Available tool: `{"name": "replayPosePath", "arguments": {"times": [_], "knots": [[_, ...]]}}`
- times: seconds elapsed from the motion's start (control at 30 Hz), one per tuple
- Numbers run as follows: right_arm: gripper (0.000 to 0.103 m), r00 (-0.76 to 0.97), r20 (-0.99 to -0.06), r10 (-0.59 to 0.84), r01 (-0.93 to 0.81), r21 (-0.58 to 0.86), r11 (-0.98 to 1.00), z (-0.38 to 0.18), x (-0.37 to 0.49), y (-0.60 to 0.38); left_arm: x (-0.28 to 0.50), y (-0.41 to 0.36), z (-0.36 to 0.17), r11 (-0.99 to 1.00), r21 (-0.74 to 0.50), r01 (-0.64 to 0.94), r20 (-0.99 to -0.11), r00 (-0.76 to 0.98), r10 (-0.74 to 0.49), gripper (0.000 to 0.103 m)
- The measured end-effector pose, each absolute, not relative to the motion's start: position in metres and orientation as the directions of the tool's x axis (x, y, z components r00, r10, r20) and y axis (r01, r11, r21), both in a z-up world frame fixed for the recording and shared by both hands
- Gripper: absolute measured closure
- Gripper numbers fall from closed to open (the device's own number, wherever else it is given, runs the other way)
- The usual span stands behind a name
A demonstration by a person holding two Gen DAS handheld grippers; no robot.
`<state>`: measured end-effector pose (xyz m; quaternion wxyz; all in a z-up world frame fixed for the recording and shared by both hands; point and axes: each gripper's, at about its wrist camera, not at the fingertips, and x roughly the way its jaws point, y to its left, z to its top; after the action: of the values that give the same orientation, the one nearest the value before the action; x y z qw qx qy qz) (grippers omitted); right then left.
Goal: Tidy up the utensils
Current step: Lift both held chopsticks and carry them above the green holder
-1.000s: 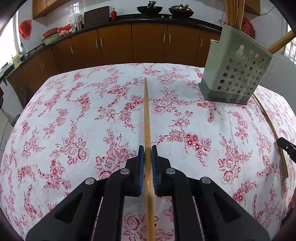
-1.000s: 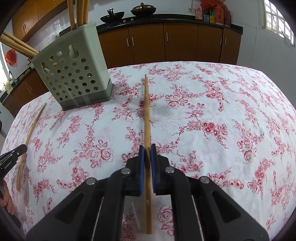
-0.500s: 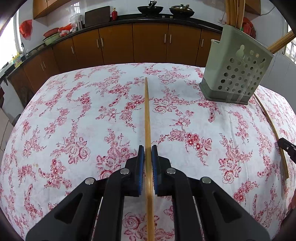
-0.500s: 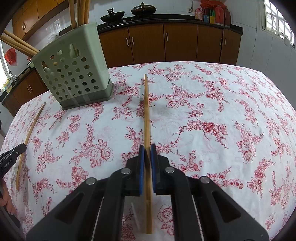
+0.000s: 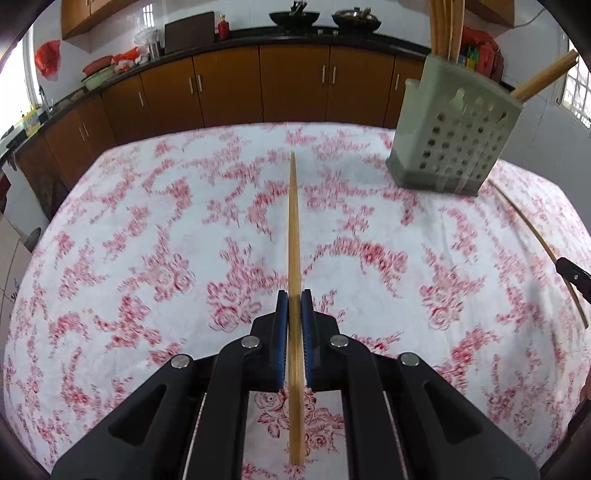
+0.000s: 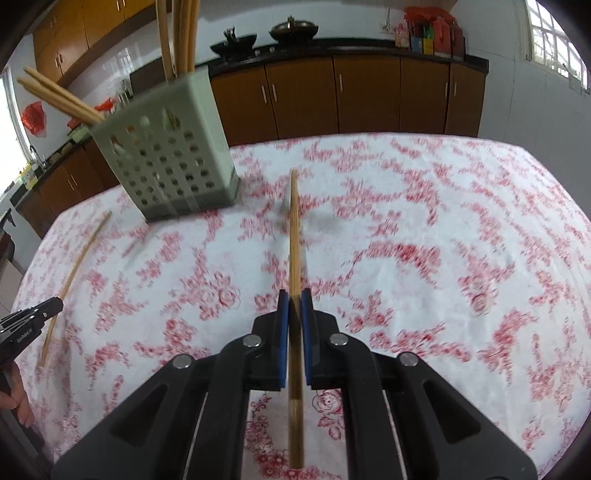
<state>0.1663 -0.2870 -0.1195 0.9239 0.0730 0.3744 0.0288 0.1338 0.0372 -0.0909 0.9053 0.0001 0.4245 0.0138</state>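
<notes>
A white tablecloth (image 5: 147,229) with red roses covers the table. Behind it, brown cabinets (image 5: 229,88) run under a dark counter (image 6: 369,46). Two woks (image 5: 325,16) sit on top, and a red bag (image 5: 47,62) hangs near the window.

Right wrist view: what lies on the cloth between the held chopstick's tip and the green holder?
Nothing: in the right wrist view the stretch from the chopstick tip to the green holder is bare floral tablecloth.
</notes>
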Motion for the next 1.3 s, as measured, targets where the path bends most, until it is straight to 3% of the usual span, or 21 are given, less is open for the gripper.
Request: {"name": "replayPosePath", "arguments": {"times": [0.73,1.3], "knots": [[0.095,0.875,-0.471,0.108,-0.007,0.212,0.977,-0.030,0.153,-0.309,0.120,0.054,0.013,0.991,-0.134,-0.016,-0.559,0.827,-0.062,0.096],[0.095,0.894,-0.425,0.146,-0.072,0.185,0.980,0.006,0.148,-0.296,0.115,0.044,0.042,0.990,-0.132,0.047,-0.508,0.855,-0.108,0.096]]}}
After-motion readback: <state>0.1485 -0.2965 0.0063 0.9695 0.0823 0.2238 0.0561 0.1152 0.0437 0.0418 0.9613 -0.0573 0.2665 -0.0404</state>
